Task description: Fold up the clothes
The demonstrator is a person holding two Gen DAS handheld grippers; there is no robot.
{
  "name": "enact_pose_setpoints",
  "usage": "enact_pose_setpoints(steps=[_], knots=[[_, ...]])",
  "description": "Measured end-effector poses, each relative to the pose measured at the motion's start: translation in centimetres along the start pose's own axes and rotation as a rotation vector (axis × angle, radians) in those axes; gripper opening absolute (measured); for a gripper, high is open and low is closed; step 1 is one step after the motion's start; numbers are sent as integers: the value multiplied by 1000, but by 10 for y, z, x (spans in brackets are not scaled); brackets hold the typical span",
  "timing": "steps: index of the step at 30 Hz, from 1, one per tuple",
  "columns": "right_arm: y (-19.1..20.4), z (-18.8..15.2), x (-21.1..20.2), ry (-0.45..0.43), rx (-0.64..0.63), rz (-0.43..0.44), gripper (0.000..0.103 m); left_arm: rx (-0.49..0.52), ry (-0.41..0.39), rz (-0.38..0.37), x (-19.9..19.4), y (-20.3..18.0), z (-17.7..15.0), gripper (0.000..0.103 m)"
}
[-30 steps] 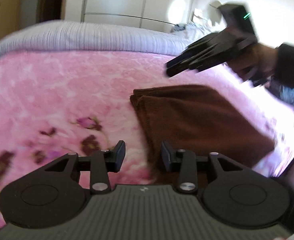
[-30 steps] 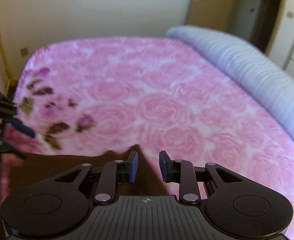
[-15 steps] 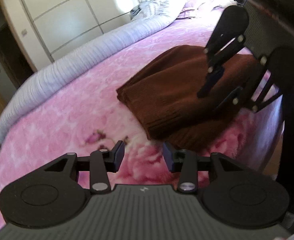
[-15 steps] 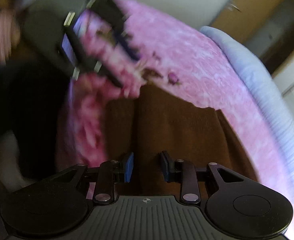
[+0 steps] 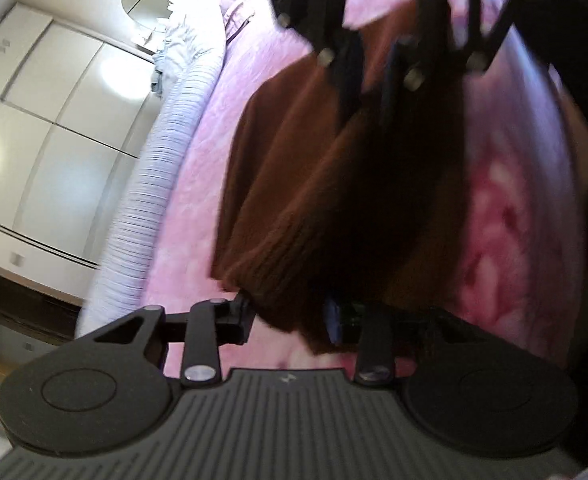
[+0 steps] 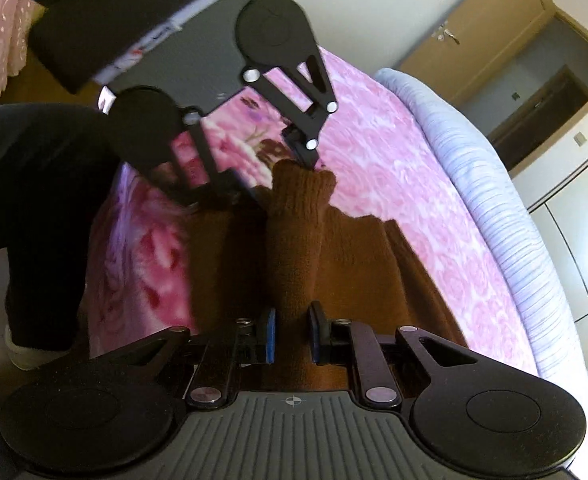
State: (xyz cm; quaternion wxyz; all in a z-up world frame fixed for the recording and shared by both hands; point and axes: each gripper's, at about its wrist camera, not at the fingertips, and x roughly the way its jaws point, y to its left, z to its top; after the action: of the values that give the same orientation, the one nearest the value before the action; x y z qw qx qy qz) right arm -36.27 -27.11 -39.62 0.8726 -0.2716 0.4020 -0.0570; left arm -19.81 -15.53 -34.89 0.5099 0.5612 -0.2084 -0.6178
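Note:
A folded brown knitted sweater [image 5: 294, 184] [image 6: 358, 264] lies on the pink rose-patterned blanket [image 5: 189, 208] [image 6: 394, 160] near the bed's front edge. My left gripper [image 5: 289, 316] [image 6: 271, 174] sits at one end of it. Its jaws are closing, and brown cloth fills the gap between them. At the opposite end my right gripper [image 6: 294, 336] [image 5: 372, 76] faces the left one. Its jaws are closing too, pinched on a raised ridge of knit that runs across to the left gripper. The far fingertips are partly blurred.
A pale striped roll of bedding [image 5: 153, 208] [image 6: 494, 208] lines the bed's far side. White wardrobe doors [image 5: 53, 120] stand behind it, and a wooden door [image 6: 474, 32] is in the corner. A person's dark trouser leg [image 6: 33, 200] and shoe [image 6: 25, 356] stand at the bed's edge.
Both grippers came down to opposite ends of the sweater. The left one rolled strongly. Their jaws narrowed onto the cloth, and a ridge of knit now stands up between them.

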Motion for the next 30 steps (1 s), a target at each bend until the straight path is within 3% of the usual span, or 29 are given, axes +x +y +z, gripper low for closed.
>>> enact_pose_setpoints(steps=[3,7,9,10,11,13,15,16,17,20,25,27,30], knots=[[5,-6,-1,-3,12,0,14,23,-18,39,-12,2,-1,45],[12,-5,3,-10,-31,-12,14,170,-78,16,-19,-13,-1,55],[19,-5,2,-11,-55,-28,14,204,-90,-6,-16,-17,2,52],[23,-5,1,-11,-68,-35,14,205,-84,-27,-12,-18,4,43],[23,-6,-1,-16,-56,-42,14,202,-74,-50,-7,-18,6,27],[23,-12,-7,-21,0,-53,17,186,-45,-82,1,-18,8,19],[26,-25,-15,3,54,-109,41,142,-35,-100,4,-14,10,17],[28,-34,-18,33,84,-161,66,114,-35,-104,4,-11,10,16],[29,-45,-23,60,123,-212,72,89,-37,-105,4,-9,11,16],[31,-73,-32,109,223,-288,72,14,-48,-102,1,4,18,15],[36,-78,-34,106,148,-406,71,-75,-80,-60,-17,23,34,14],[34,-79,-38,100,138,-454,71,-94,-76,-79,-23,20,36,14],[25,-89,-43,116,254,-413,71,-93,-63,-115,-22,10,37,14]])
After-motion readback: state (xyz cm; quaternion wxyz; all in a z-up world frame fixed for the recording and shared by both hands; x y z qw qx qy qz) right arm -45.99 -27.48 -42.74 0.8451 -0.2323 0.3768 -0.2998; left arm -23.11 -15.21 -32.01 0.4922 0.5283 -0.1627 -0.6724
